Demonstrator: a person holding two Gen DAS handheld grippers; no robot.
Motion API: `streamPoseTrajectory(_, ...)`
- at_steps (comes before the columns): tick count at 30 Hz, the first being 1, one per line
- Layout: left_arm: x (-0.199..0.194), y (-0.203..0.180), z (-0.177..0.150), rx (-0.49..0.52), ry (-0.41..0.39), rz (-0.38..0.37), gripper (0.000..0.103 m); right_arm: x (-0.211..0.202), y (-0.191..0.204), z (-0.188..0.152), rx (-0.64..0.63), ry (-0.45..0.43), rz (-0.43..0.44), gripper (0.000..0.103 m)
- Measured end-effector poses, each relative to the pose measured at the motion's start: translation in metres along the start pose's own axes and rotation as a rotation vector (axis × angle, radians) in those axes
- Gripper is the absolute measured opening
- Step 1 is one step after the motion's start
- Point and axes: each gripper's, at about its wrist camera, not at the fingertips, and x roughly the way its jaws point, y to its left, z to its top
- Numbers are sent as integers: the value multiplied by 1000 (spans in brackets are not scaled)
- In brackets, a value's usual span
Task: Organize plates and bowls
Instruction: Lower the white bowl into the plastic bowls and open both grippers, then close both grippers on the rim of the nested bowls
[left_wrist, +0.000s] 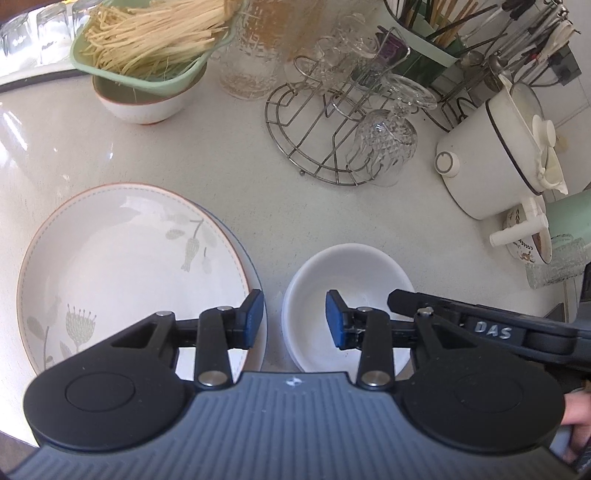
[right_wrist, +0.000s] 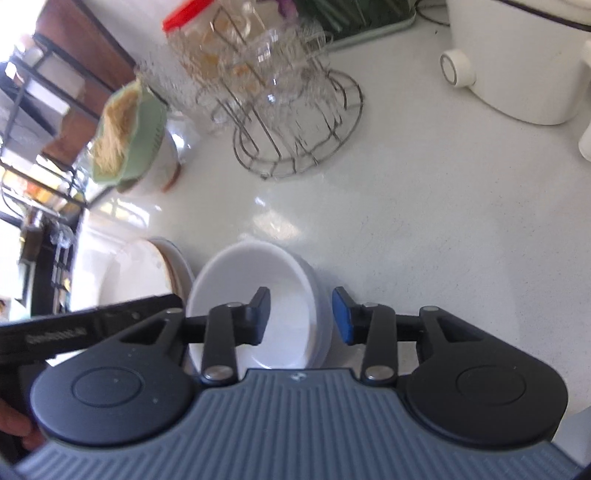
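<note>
Jaws on your left gripper (left_wrist: 294, 319) stand partly open with nothing between the blue pads; they hang over the gap between the patterned plate (left_wrist: 129, 269) at lower left of the left wrist frame and the white bowl (left_wrist: 351, 295) at lower centre; the left pad sits above the plate's right rim, the right pad above the bowl's near-left rim. Your right gripper (right_wrist: 301, 315) is likewise partly open and empty-handed, yet it straddles the bowl's (right_wrist: 255, 295) right wall: 1 pad inside the bowl, 1 outside, neither visibly pressing; the bowl seems to be a nested stack, judging by the doubled rim. That straddle is the relation the next move turns on; the right gripper looks the nearer and better placed for the bowl, the left for the plate, which rests on a 2nd plate whose bluish edge shows at its right. Both stacks sit on a pale, glossy counter (left_wrist: 229, 166). Further out, in the upper half of the left wrist frame: a wire glass rack (left_wrist: 325, 140) at centre, a green tray of dry noodles (left_wrist: 147, 40) on another bowl at upper left, a white pot (left_wrist: 491, 155) at right; shelving shows at far left of the right wrist frame, which is blurred.
</note>
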Motion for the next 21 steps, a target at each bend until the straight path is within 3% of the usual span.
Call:
streamPoseTrajectory(5,1,4,-2,-32,9,-13,42,17,-6,0,34,46,20,37)
streamPoseTrajectory(12,-1,5,-2,-42,10,-3,42,32,-12,-4,74,105,32,20)
streamPoseTrajectory(16,0,3,1,-49,20,6,42,33,-6,-3,37,95,10,12)
streamPoseTrajectory(21,-2,-7,5,-18,8,-17,47,28,-13,-1,46,78,-9,11)
